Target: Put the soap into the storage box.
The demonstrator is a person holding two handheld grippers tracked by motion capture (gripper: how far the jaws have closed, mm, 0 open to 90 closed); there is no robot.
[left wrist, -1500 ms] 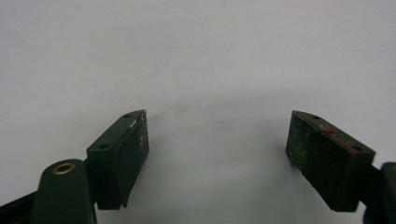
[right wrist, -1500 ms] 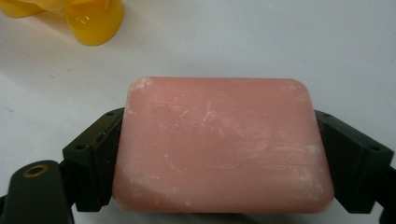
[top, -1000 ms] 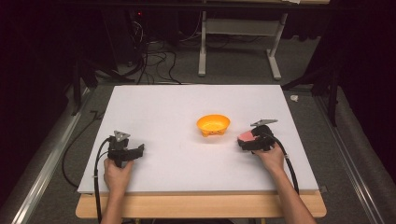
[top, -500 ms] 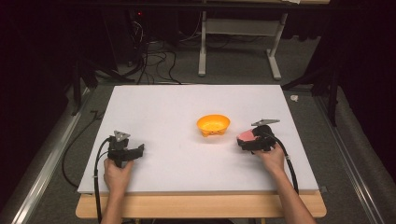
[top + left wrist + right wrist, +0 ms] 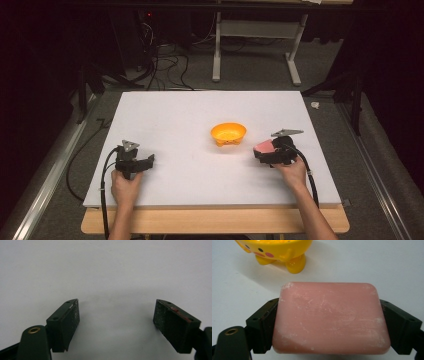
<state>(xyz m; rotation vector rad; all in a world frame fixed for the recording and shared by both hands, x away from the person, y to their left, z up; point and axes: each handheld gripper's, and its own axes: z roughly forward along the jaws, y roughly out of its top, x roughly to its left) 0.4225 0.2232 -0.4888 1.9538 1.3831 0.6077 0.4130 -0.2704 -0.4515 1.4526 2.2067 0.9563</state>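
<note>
A person holds two grippers over a white surface (image 5: 190, 120), one of them gripping a pink bar of soap.

The right gripper (image 5: 265, 152) has its jaws clenched on the pink soap bar (image 5: 329, 317), which spans the whole gap between them, one jaw pressed against each short end. Just beyond the soap and the jaw tips, a little to the left in the right gripper view, stands a yellow-orange bowl (image 5: 278, 251) on small feet with a painted face; it is near the soap but apart from it. The left gripper (image 5: 116, 322) rests well apart from both, its jaws released and spread wide, with bare white surface between and ahead of them. A hand (image 5: 125, 187) holds the left gripper at the near edge.
</note>
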